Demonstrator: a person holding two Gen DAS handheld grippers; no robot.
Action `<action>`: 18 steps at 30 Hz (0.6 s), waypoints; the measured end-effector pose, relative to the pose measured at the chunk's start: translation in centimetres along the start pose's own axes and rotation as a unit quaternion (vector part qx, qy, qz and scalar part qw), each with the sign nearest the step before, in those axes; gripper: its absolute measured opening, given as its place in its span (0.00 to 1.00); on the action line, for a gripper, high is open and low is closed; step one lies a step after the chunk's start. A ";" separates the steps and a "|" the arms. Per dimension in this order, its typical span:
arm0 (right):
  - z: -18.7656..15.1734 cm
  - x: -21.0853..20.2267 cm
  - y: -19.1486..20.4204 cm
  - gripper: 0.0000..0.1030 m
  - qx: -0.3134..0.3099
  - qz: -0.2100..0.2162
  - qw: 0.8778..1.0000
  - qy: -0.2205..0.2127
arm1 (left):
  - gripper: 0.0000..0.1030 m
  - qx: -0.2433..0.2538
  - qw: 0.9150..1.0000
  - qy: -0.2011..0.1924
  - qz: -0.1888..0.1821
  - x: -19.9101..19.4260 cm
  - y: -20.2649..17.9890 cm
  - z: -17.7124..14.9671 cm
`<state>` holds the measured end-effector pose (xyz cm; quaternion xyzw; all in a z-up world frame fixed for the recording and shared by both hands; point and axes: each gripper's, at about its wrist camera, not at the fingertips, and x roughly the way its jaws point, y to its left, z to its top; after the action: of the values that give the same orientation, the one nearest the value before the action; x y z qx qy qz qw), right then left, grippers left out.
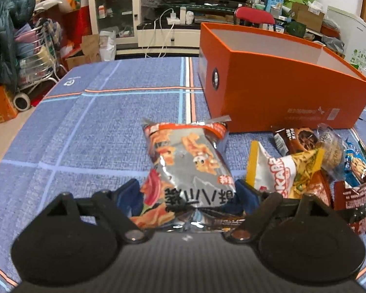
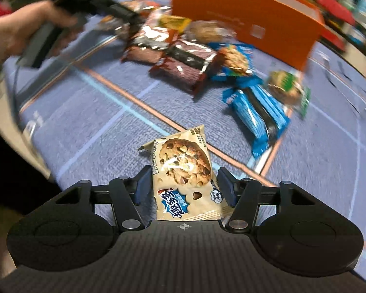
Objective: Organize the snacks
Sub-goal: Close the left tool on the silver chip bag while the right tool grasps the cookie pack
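Left tool (image 1: 186,193): pads clamp crinkled silver foil snack bag (image 1: 185,161). Right tool (image 2: 184,185): grips glossy beige cookie packet (image 2: 185,171). Rigid orange box (image 1: 280,83) upper right on woven blue desk (image 1: 85,134).

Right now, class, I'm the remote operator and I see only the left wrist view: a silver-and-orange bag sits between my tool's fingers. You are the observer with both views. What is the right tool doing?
Observer: The right tool grips a beige cookie packet, which stands tilted between its fingers.
Operator: Is anything loose near it?
Observer: Yes, a blue striped packet lies beyond it on the tablecloth.
Operator: Can you see what holds my tool?
Observer: A hand is wrapped around the handle of the left tool, at the upper left of the right wrist view.
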<state>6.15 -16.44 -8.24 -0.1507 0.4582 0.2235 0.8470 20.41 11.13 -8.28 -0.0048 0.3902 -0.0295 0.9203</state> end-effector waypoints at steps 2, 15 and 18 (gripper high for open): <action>-0.3 0.0 0.7 0.45 0.018 -0.019 1.000 -0.011 | 0.86 -0.005 1.000 -0.005 -0.004 -0.4 0.4 0.1; -1.6 0.0 2.8 0.52 0.061 -0.046 0.995 -0.063 | 0.89 -0.017 1.000 -0.015 0.021 1.0 1.0 0.8; -1.8 0.0 2.6 0.52 0.069 -0.041 0.995 -0.066 | 0.89 -0.013 1.000 -0.011 0.023 1.4 0.7 0.9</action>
<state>3.57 -15.04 -9.33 -0.0957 0.4087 0.1664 0.8923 22.02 11.71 -8.70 -0.0080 0.3803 -0.0034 0.9248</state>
